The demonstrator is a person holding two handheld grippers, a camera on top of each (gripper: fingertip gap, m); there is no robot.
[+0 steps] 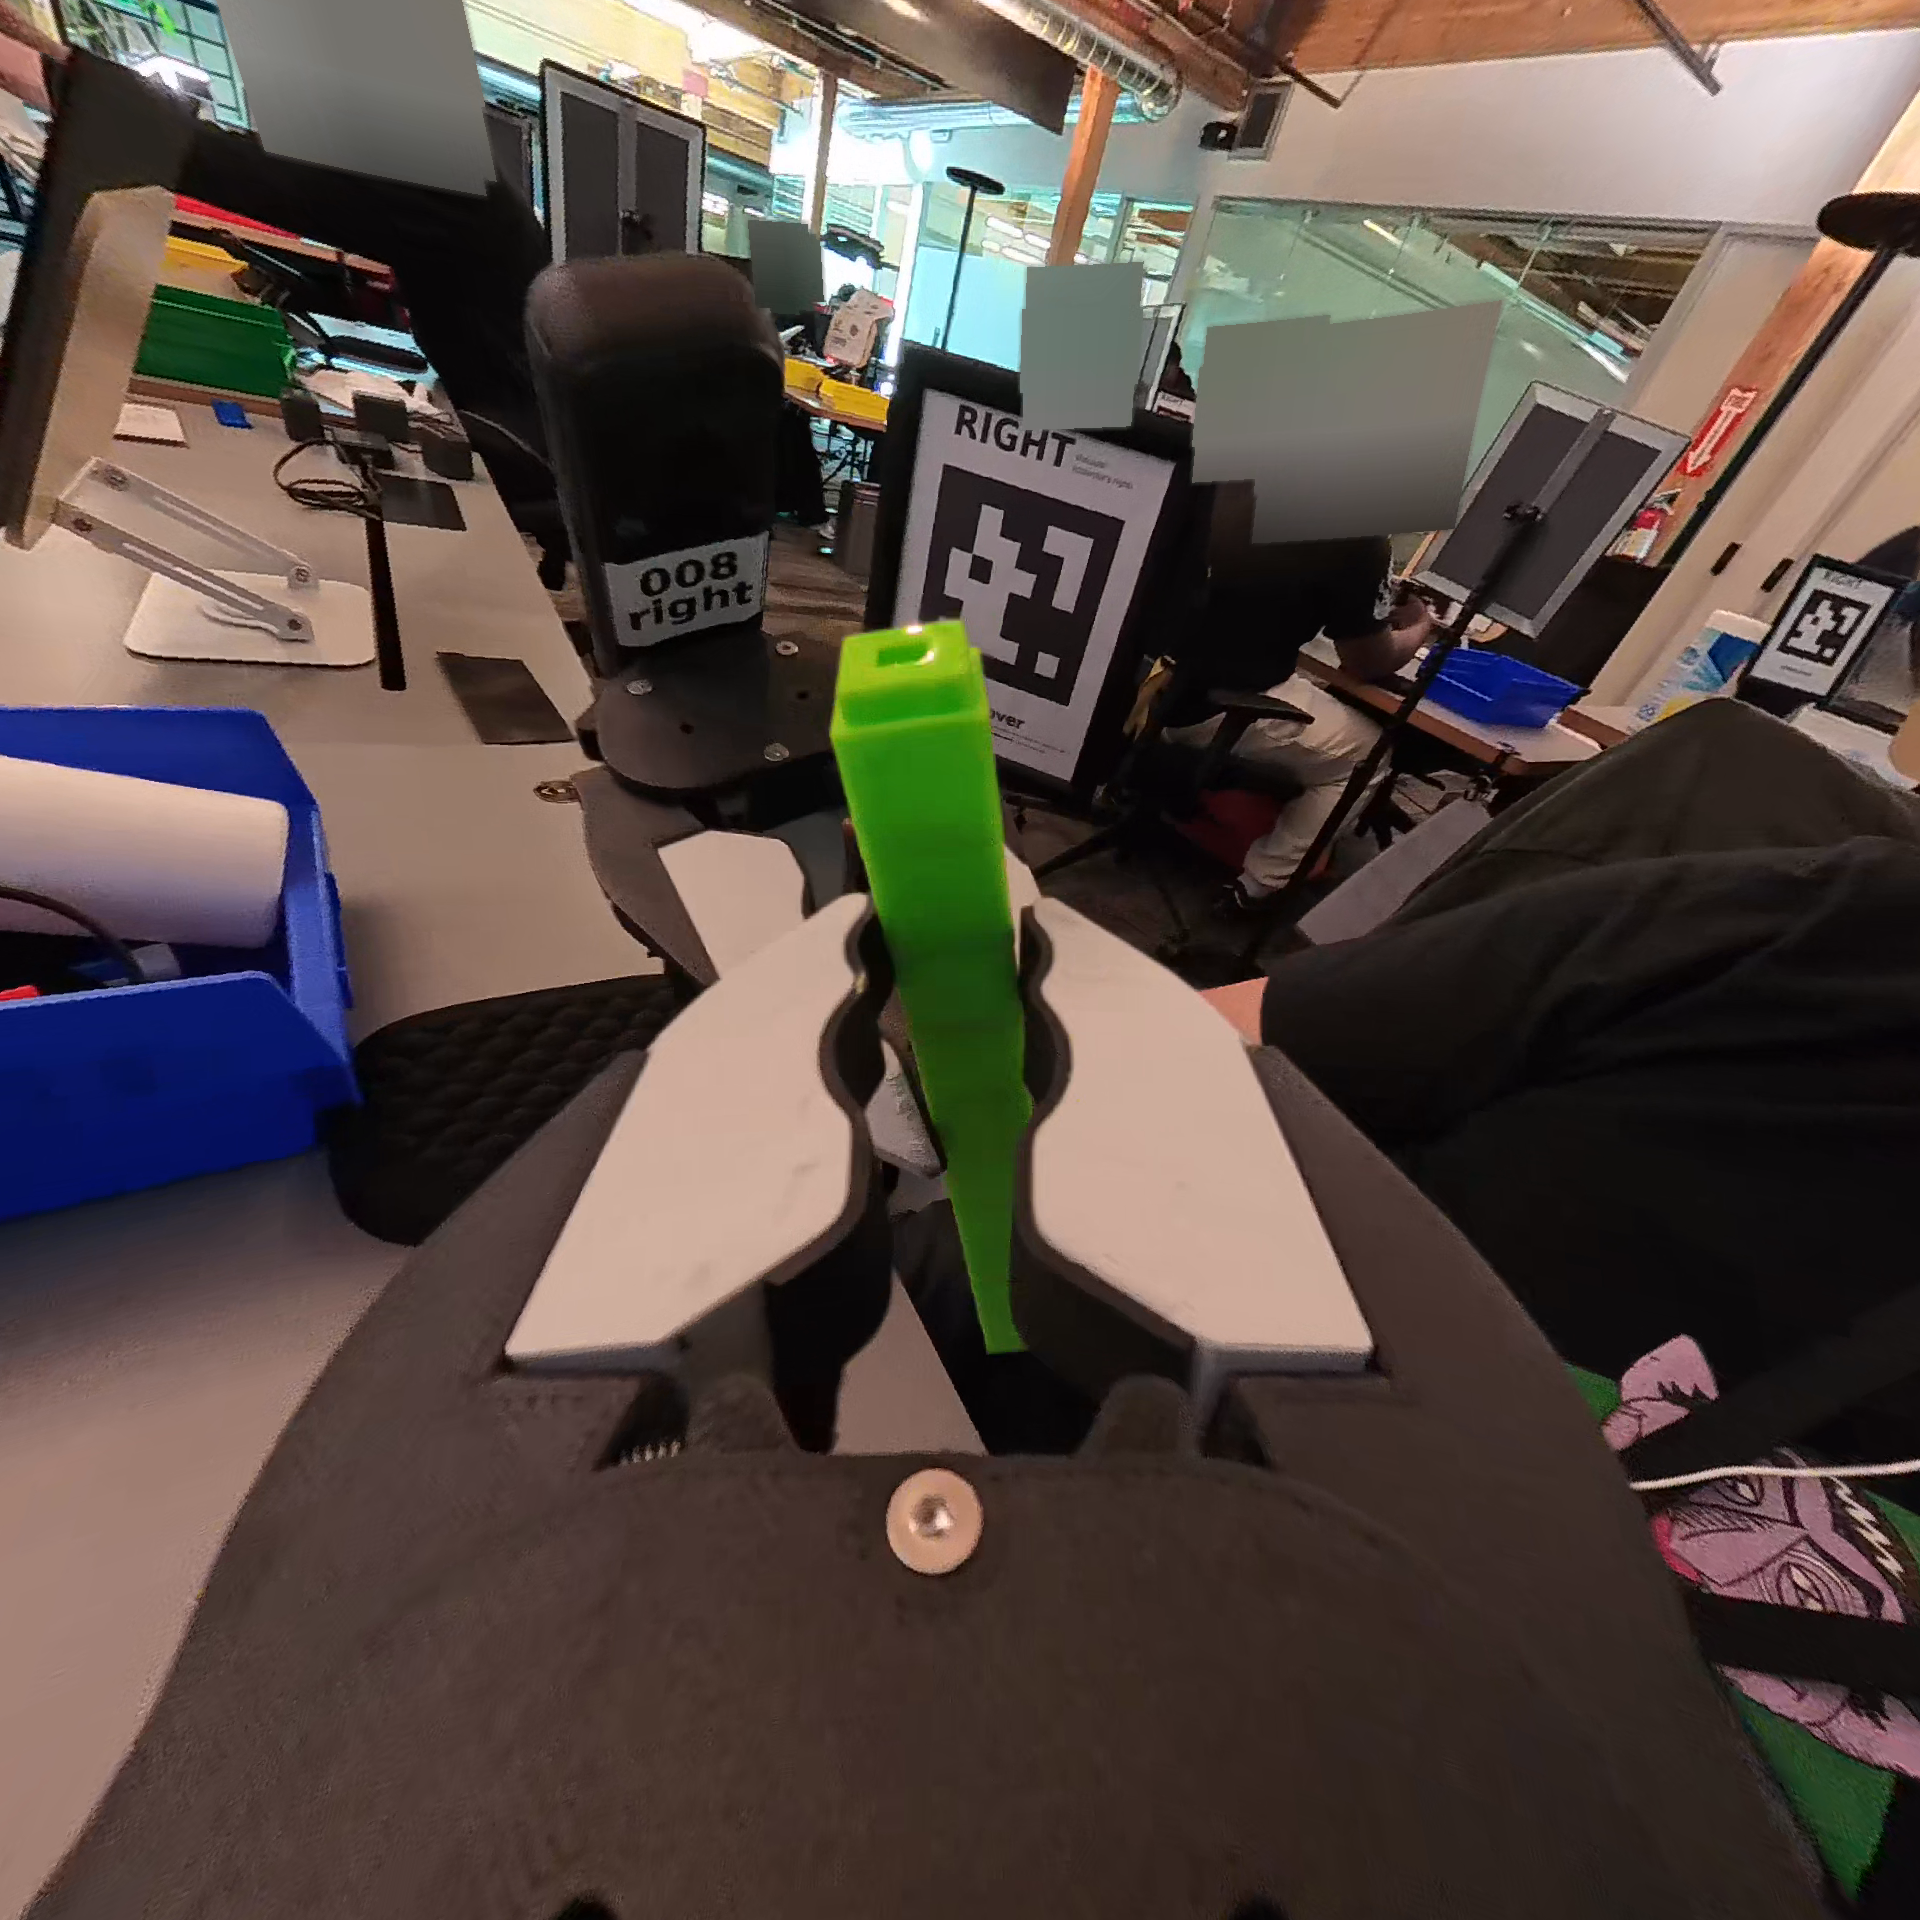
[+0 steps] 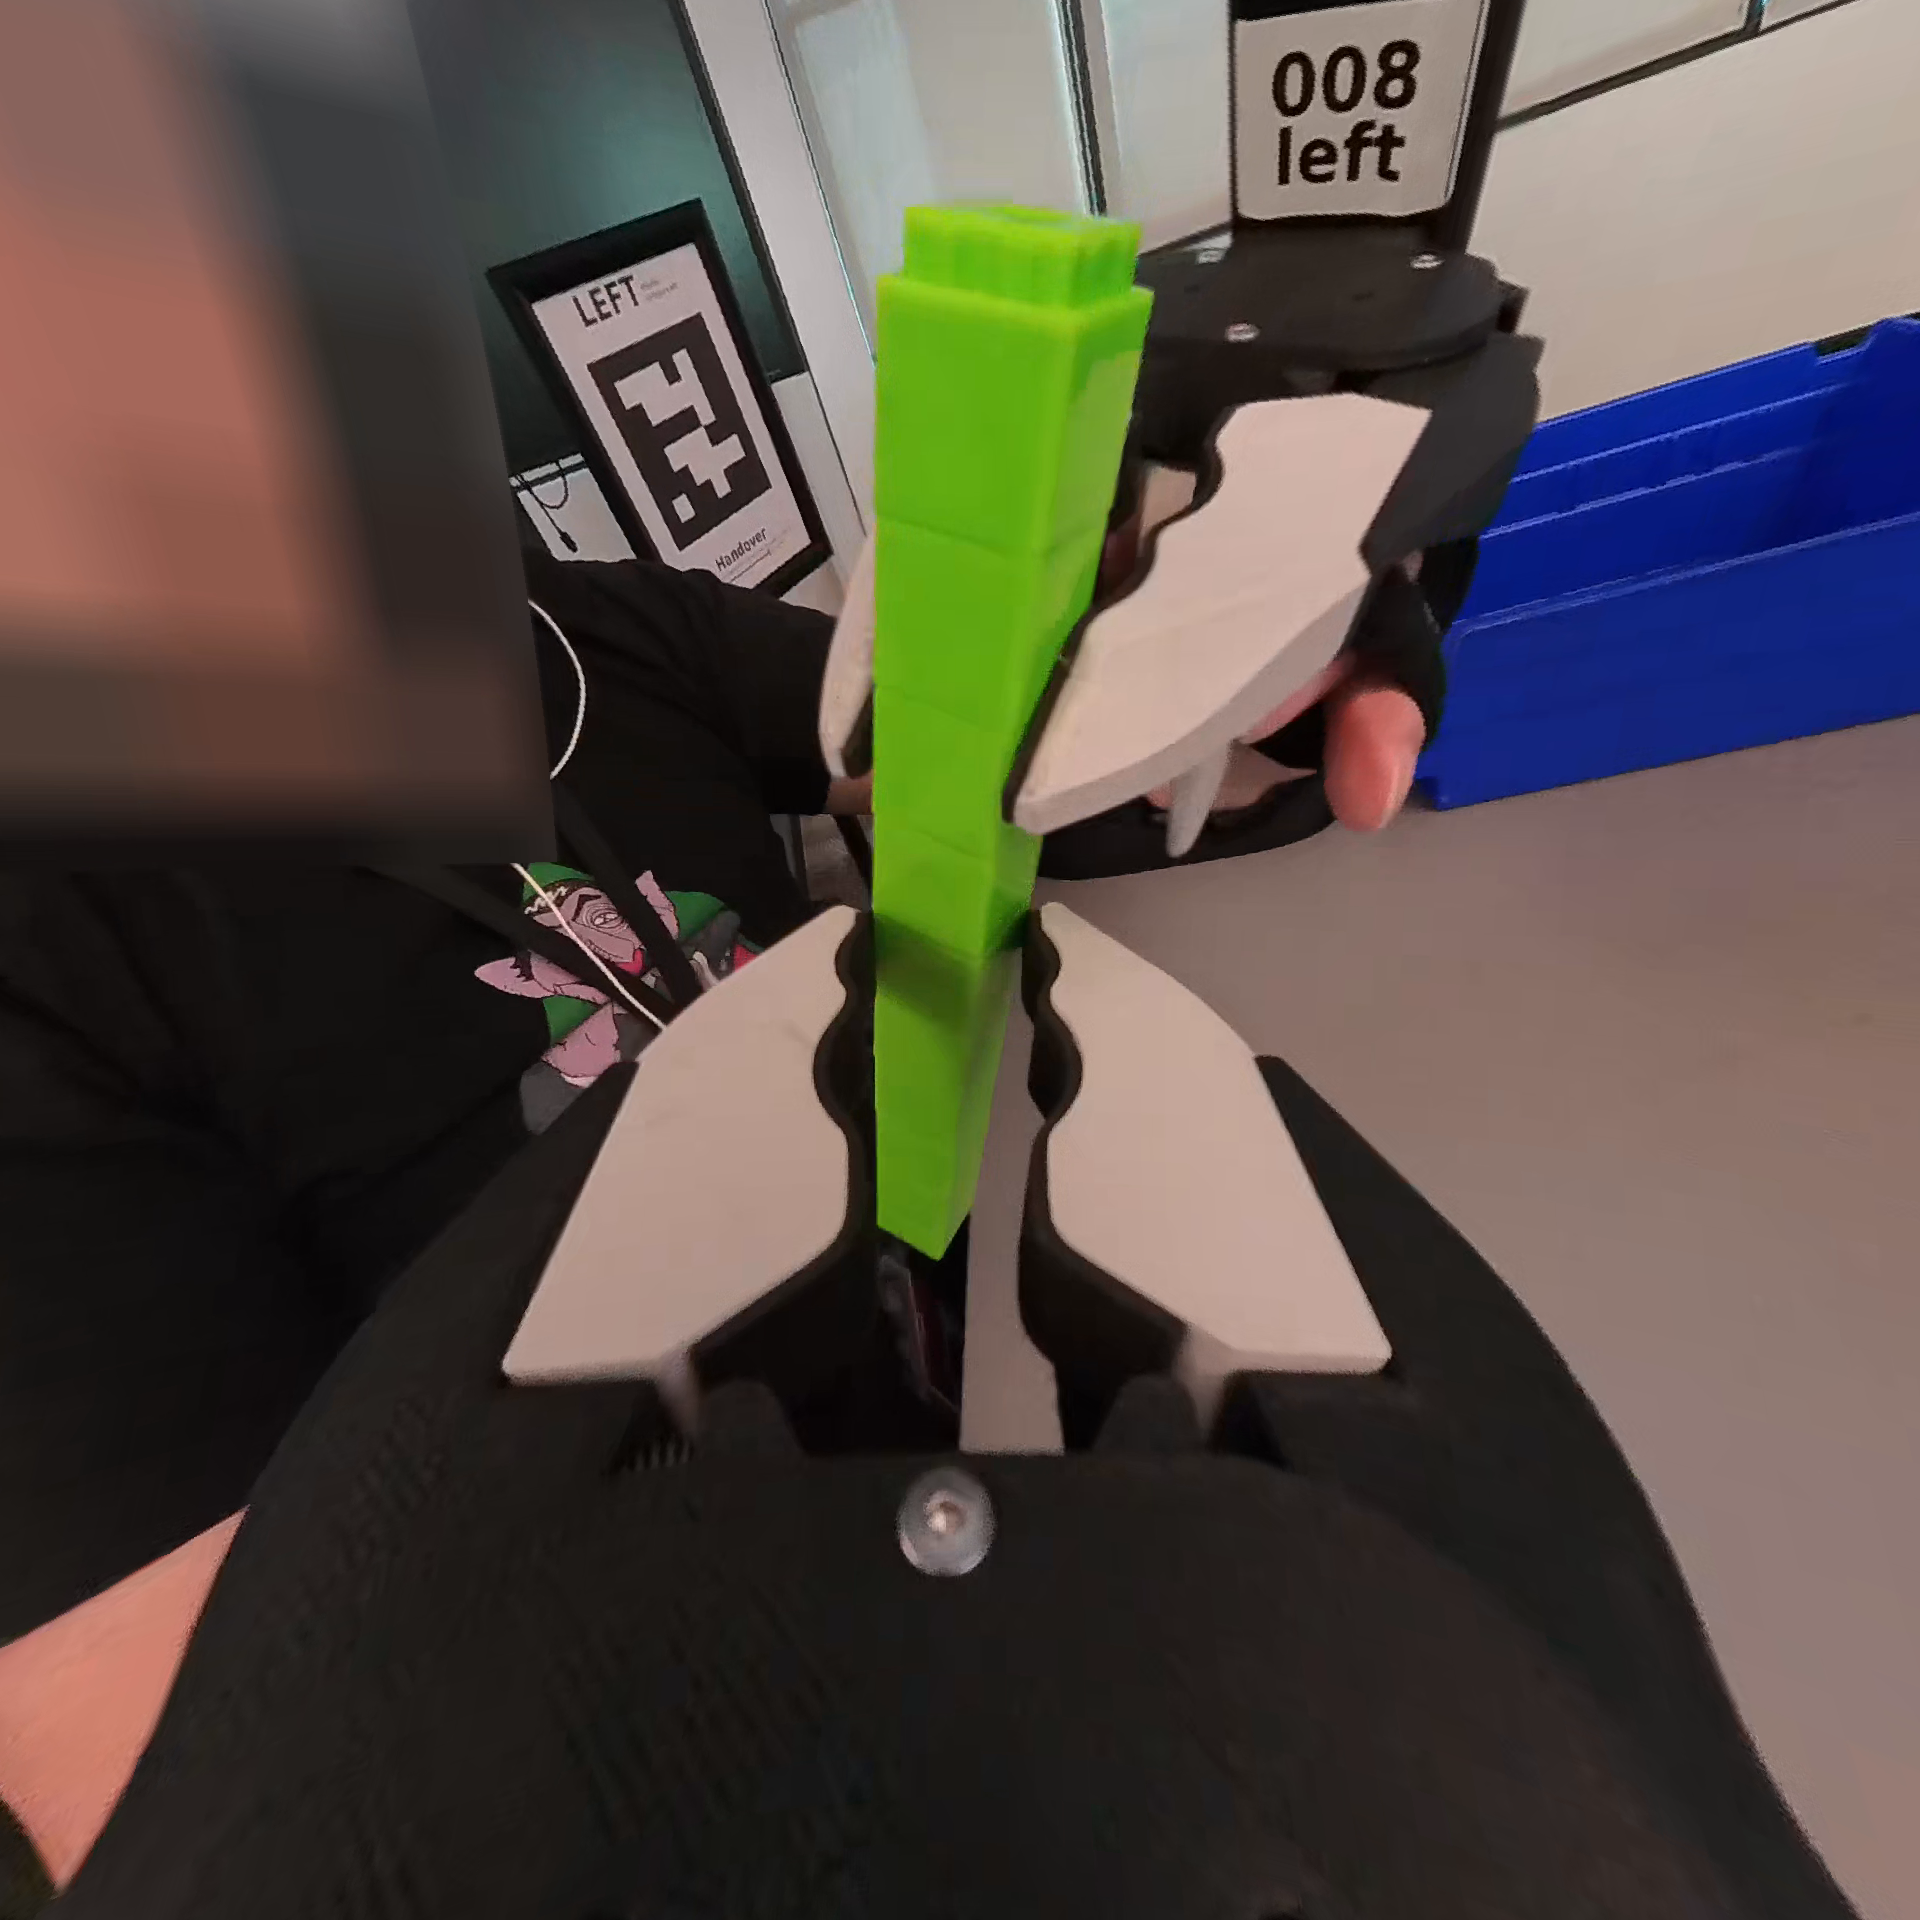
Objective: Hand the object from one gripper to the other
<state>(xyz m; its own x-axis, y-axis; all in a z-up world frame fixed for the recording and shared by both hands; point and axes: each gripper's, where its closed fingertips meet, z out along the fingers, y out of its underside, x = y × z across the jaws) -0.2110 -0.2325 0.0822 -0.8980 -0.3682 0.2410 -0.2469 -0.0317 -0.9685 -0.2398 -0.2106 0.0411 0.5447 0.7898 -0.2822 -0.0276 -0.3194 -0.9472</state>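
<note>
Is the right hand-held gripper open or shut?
Shut on the green block stick: both fingers of the right hand-held gripper press its sides.

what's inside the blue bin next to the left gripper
The blue bin holds a white roll, a black cable and something red; its front wall hides the rest.

I leave the wording unread. Ahead of my left tool, a white label (image 1: pixel 686 590) sits on a black handle (image 1: pixel 655 416), with a framed marker sign (image 1: pixel 1023 582) beyond. Ahead of my right tool are another handle label (image 2: pixel 1345 114) and another framed sign (image 2: pixel 670 416).
</note>
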